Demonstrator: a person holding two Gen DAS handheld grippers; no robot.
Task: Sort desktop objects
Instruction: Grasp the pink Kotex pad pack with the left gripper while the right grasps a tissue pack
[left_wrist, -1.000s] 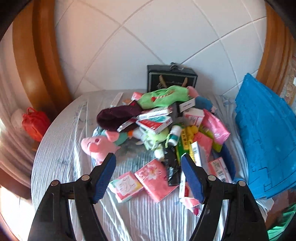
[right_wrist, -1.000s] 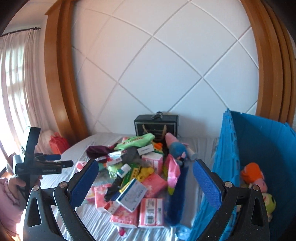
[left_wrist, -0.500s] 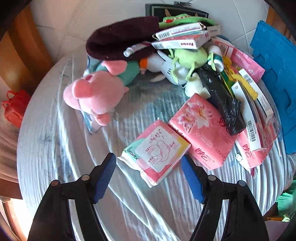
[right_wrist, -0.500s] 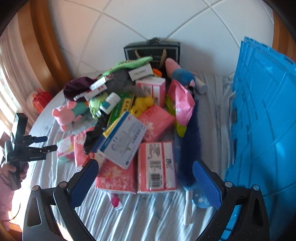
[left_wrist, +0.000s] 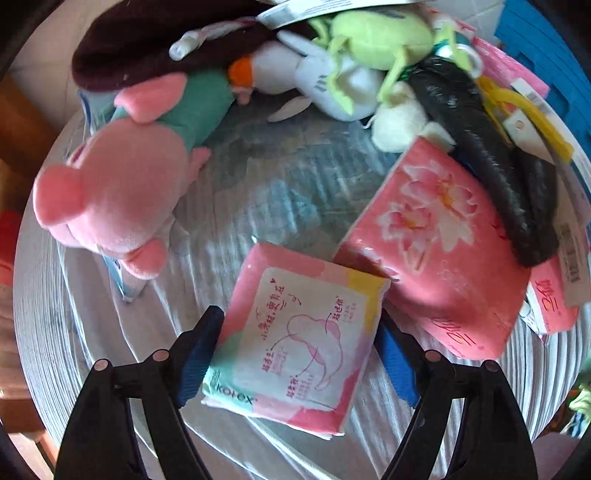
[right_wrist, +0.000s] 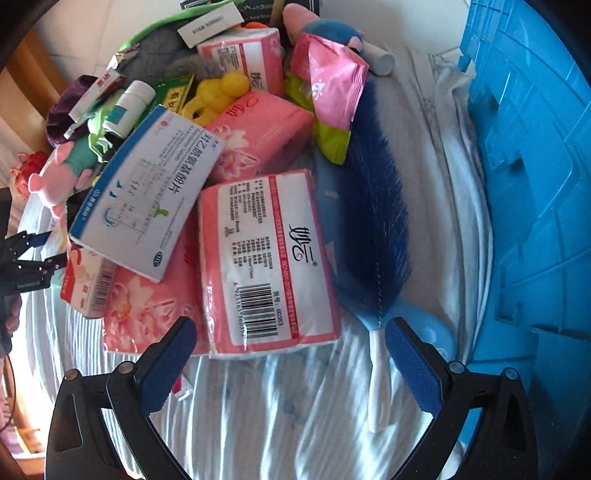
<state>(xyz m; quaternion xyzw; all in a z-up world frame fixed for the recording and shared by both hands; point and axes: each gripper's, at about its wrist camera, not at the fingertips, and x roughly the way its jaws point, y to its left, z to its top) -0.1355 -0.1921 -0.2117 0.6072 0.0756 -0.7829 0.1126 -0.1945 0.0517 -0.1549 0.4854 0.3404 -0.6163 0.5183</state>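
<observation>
The left tool points steeply down at the counter, and its jaws are opening with a pink-and-white Kotex pack lying between the two blue pads; whether the pads touch the pack's edges cannot be told, but they do not appear to press on it. Just beyond that pack, toward the right finger, lies a pink tissue pack with a flower print, its corner touching the Kotex pack. Ahead and to the left of the tool lies a pink plush pig, well apart from the fingers. The right tool also points down, jaws wide apart with nothing between them. Just ahead of it, nearer its left finger, lies a pink tissue pack with a barcode, its near end close to the fingertips. A blue brush lies beside that pack, its white handle reaching down just inside the right finger. A blue crate stands to the right of this tool.
</observation>
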